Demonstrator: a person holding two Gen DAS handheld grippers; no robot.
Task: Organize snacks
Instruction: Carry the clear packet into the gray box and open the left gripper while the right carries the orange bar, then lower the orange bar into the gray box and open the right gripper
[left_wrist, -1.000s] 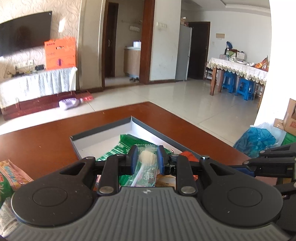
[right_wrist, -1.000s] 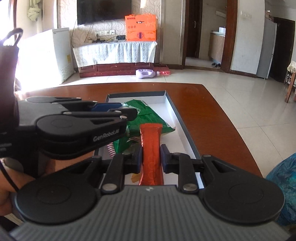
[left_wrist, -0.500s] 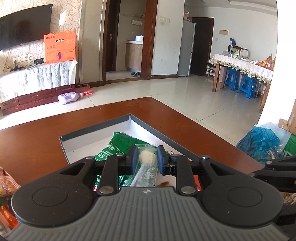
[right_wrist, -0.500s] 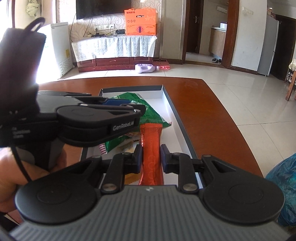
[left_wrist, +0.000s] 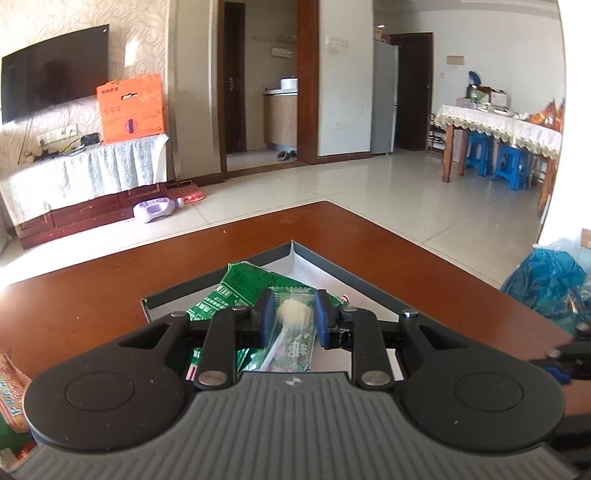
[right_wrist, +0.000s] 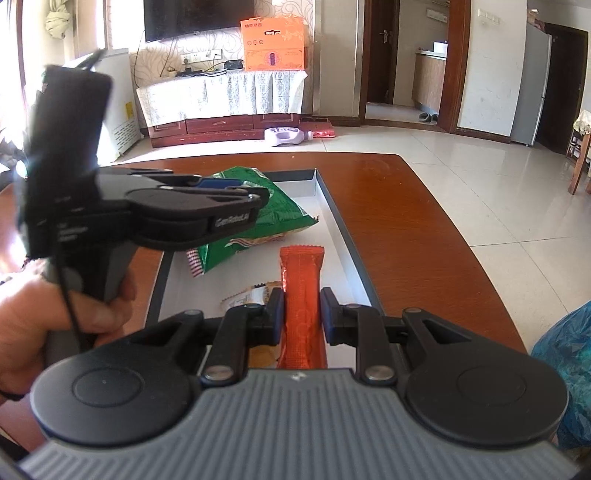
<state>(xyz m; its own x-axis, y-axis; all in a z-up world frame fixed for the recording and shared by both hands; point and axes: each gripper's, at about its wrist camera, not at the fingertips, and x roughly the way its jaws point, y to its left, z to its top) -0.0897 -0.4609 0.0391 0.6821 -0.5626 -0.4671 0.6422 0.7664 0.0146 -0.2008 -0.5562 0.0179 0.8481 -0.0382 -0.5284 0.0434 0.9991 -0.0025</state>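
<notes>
Right hand-held gripper (right_wrist: 302, 314) drew back, clamping orange bar (right_wrist: 302, 295); left (left_wrist: 290, 314) clamps lollipop (left_wrist: 293, 314), stick half-hidden.

The left gripper (left_wrist: 294, 314) has blue finger pads, black linkage arms with round silver screws, two round black discs, and a ribbed grey body with a small logo at the bottom of the frame. The right gripper (right_wrist: 302, 311) looks the same. At the left of the right wrist view, a bare-skinned hand (right_wrist: 48, 325) wraps a grey handle; a thin black cable runs down, and white lettering marks the black arm.
</notes>
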